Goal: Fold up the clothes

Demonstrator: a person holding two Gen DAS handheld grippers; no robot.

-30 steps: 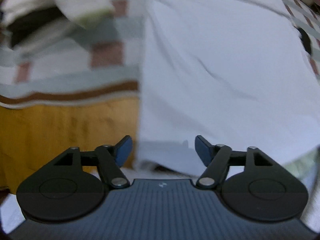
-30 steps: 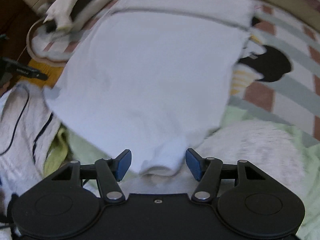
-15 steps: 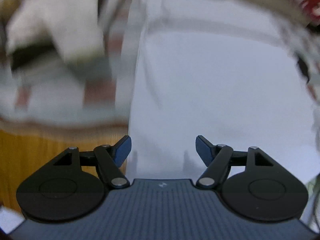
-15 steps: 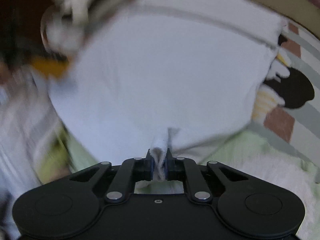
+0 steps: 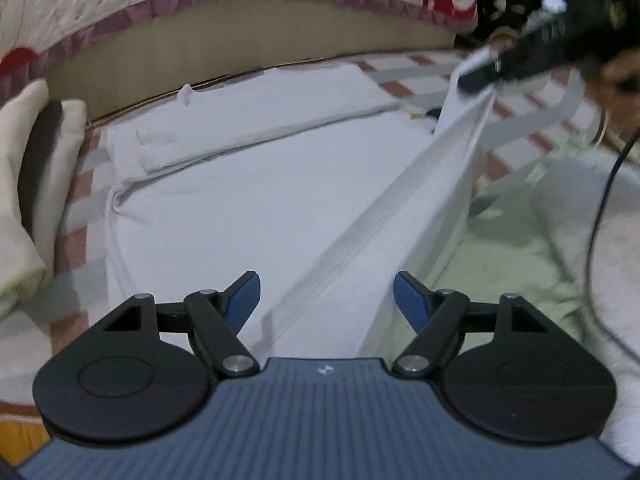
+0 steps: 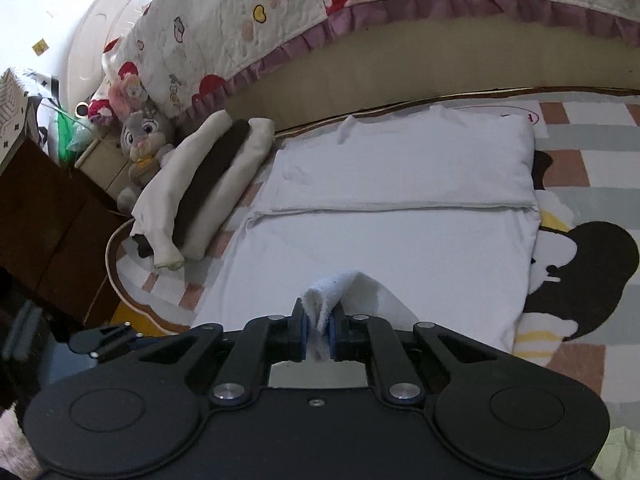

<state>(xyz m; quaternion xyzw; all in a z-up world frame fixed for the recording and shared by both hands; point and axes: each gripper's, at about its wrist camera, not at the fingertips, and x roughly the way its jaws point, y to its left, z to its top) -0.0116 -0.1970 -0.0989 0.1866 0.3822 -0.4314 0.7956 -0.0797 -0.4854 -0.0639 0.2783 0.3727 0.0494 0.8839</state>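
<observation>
We see a white garment (image 6: 392,248) spread flat on a patterned mat (image 6: 592,152), its far part folded over into a band (image 6: 400,168) that runs across it. Our right tool (image 6: 319,330) is clamped on a bunched corner of the near edge — the cloth stands up in a small peak between the blue pads and lifts off the mat there. In the left wrist view that same tool (image 5: 484,72) shows at upper right, blurred, with the lifted cloth stretched in a taut strip (image 5: 384,216) from it down toward our left tool (image 5: 326,300).

The left tool's pads stand well apart; the hem of the strip passes between them, but neither pad presses on it. Its jaws have just been opening a little further.

Left of the garment lies a folded stack (image 6: 200,192), cream with a dark layer between. Beyond it a grey plush rabbit (image 6: 146,136) sits against a quilt (image 6: 320,12) with red shapes and a purple frill. A pale green cloth (image 5: 500,264) lies to the right of the strip — a black cable (image 5: 600,200) runs over it.
</observation>
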